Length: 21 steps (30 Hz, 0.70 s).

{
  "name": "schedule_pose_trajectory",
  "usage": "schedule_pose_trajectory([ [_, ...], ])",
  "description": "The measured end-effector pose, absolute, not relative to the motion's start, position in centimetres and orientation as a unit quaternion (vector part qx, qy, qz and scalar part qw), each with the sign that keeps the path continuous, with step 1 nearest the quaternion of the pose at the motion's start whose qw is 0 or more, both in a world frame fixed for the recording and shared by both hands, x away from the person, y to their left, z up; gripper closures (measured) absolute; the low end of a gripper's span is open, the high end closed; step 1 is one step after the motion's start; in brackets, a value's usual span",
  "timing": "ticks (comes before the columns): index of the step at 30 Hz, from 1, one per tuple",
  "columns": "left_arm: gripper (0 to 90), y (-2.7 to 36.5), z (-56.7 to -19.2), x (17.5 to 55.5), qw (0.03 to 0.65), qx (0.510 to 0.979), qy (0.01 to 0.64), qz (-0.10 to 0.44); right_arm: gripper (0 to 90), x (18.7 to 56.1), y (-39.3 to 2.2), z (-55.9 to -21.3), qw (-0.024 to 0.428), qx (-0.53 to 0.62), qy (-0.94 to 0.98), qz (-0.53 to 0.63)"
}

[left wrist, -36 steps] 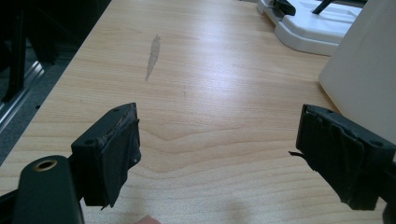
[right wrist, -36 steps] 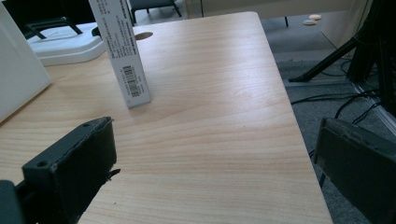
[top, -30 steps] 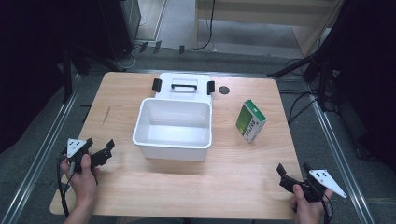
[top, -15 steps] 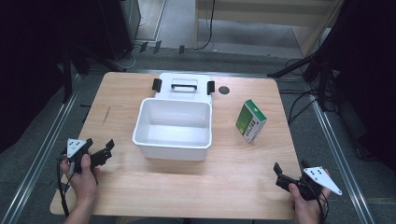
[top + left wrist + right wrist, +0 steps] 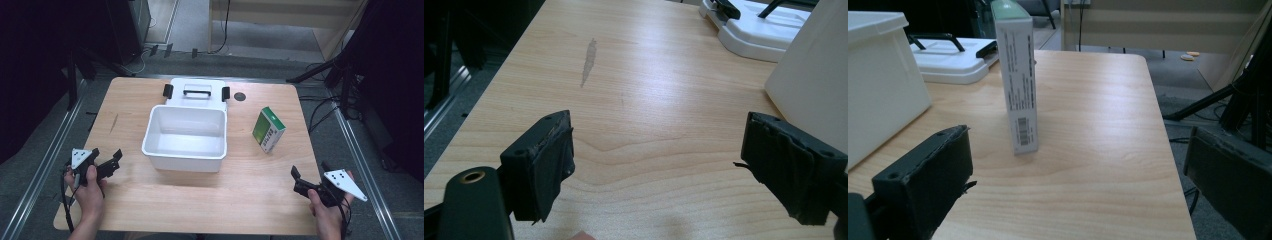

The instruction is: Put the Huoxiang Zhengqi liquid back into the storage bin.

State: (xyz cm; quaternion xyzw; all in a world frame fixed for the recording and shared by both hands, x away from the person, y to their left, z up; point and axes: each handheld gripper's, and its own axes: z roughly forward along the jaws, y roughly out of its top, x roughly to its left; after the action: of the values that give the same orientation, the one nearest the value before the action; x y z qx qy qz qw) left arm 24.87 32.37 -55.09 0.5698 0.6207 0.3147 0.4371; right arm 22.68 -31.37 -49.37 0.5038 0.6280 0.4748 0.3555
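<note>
A white open bin [image 5: 185, 136] stands mid-table, and its lid [image 5: 196, 93] with black clasps lies flat just behind it. A green and white box [image 5: 268, 129] stands upright to the bin's right; in the right gripper view the box [image 5: 1017, 75] shows its narrow barcode side ahead. My left gripper [image 5: 107, 162] hovers over the table's near left, open and empty, with the bin wall [image 5: 809, 75] at its right. My right gripper [image 5: 309, 176] is at the near right corner, open and empty, pointing toward the box.
The wooden table [image 5: 240, 200] has a small black round mark [image 5: 240, 96] near the far edge. Metal rails [image 5: 45, 165] run along both sides, with cables [image 5: 320, 112] and stand legs on the floor around.
My right gripper has moved left and slightly farther onto the table. The left gripper has stayed put.
</note>
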Motion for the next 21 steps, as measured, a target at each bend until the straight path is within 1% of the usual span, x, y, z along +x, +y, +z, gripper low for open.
schedule_pose_trajectory([
  [5, 14.7, 32.3, -55.1, 24.9, 0.436, 0.572, 0.619, 0.315, 0.0, 23.3, -31.1, -47.8, 0.359, 0.494, 0.639, 0.468],
  [6, 14.7, 32.3, -55.1, 24.9, 0.436, 0.571, 0.619, 0.315, 0.0, 23.8, -31.0, -46.7, 0.358, 0.486, 0.648, 0.464],
  [7, 14.7, 32.3, -55.1, 24.9, 0.435, 0.573, 0.619, 0.315, 0.0, 24.0, -30.9, -46.3, 0.358, 0.484, 0.651, 0.462],
  [14, 14.8, 32.3, -55.1, 24.9, 0.434, 0.574, 0.618, 0.316, 0.0, 26.4, -29.6, -43.1, 0.318, 0.471, 0.716, 0.406],
  [15, 14.7, 32.3, -55.1, 24.9, 0.434, 0.574, 0.618, 0.316, 0.0, 26.4, -29.6, -43.1, 0.318, 0.471, 0.716, 0.406],
  [16, 14.8, 32.3, -55.1, 24.9, 0.434, 0.575, 0.618, 0.316, 0.0, 26.8, -29.4, -42.6, 0.308, 0.47, 0.726, 0.397],
  [20, 14.7, 32.3, -55.1, 24.9, 0.433, 0.576, 0.618, 0.315, 0.0, 27.4, -29.2, -42.3, 0.304, 0.47, 0.736, 0.38],
  [21, 14.7, 32.3, -55.1, 24.9, 0.433, 0.576, 0.617, 0.316, 0.0, 27.9, -29.1, -42.0, 0.296, 0.469, 0.746, 0.369],
])
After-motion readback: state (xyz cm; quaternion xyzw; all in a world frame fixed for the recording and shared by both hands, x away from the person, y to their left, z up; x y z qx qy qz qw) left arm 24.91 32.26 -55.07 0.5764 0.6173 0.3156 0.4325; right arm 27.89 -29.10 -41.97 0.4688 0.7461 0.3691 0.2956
